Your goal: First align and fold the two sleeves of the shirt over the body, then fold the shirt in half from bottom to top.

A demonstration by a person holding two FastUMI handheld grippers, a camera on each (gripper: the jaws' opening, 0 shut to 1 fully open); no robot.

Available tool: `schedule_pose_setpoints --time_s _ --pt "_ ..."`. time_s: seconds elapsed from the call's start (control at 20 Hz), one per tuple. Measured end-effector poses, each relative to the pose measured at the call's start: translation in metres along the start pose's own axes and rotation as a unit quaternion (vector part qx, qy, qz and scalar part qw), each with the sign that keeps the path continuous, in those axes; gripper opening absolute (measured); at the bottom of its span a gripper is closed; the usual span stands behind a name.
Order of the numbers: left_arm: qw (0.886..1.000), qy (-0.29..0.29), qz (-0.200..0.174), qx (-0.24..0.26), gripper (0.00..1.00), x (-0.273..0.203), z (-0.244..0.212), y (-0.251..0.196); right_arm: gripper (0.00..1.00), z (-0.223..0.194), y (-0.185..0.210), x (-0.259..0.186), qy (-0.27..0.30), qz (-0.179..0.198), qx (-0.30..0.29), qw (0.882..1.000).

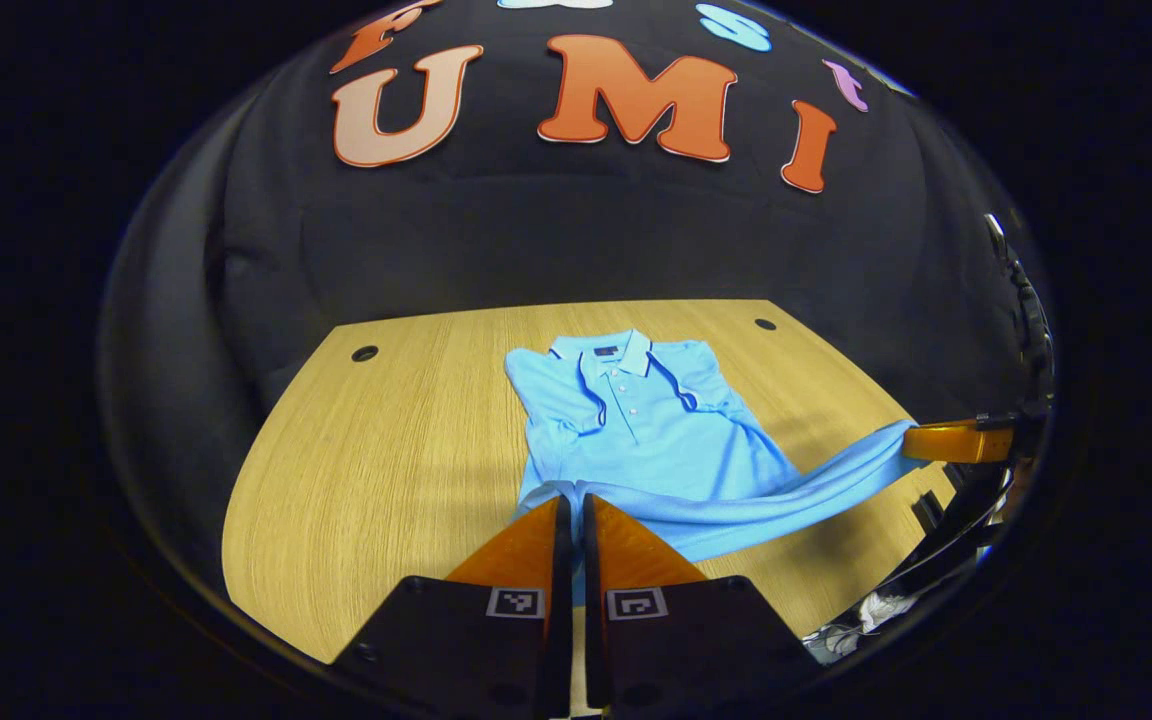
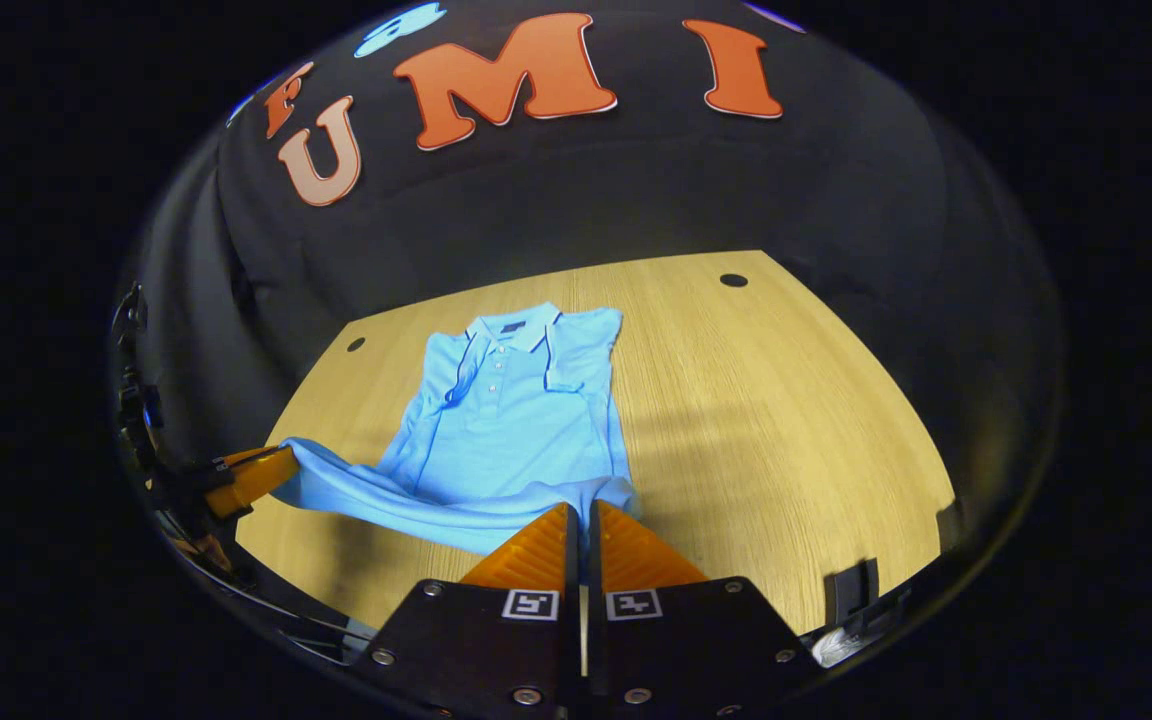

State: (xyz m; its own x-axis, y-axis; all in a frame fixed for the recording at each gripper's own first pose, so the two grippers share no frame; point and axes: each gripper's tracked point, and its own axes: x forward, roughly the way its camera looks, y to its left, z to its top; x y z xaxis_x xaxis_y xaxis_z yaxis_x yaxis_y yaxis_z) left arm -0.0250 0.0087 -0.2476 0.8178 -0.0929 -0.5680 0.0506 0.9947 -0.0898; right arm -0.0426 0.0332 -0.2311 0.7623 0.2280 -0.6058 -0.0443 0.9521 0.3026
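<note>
The shirt point(image 1: 651, 440) lies on the table point(image 1: 386, 480) with its collar toward the booth wall and its hem toward the grippers, so its long axis runs from the near edge to the far edge. Both sleeves are folded in over the body, the buttoned placket facing up.

The left gripper point(image 1: 570, 505) has its fingers nearly closed on one corner of the hem; the right gripper point(image 2: 582, 512) is pinched the same way on the other corner. Between them the hem is lifted off the table and hangs as a stretched, slightly sagging band. Each gripper also shows at the side of the other's view, holding its corner.

The exact grip points are hidden by the fingers, and the cloth under the raised hem is out of sight. The near table edge is cut off by the gripper bodies.

The shirt is light blue with dark piping along collar and placket, the upper part lying flat and smooth
</note>
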Motion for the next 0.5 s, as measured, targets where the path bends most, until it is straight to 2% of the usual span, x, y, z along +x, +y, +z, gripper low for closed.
schedule_pose_setpoints --time_s 0.5 --pt "0.999 -0.04 -0.008 0.002 0.09 0.064 0.097 0.018 0.03 0.088 -0.001 0.038 -0.027 -0.008 0.0 1.0"
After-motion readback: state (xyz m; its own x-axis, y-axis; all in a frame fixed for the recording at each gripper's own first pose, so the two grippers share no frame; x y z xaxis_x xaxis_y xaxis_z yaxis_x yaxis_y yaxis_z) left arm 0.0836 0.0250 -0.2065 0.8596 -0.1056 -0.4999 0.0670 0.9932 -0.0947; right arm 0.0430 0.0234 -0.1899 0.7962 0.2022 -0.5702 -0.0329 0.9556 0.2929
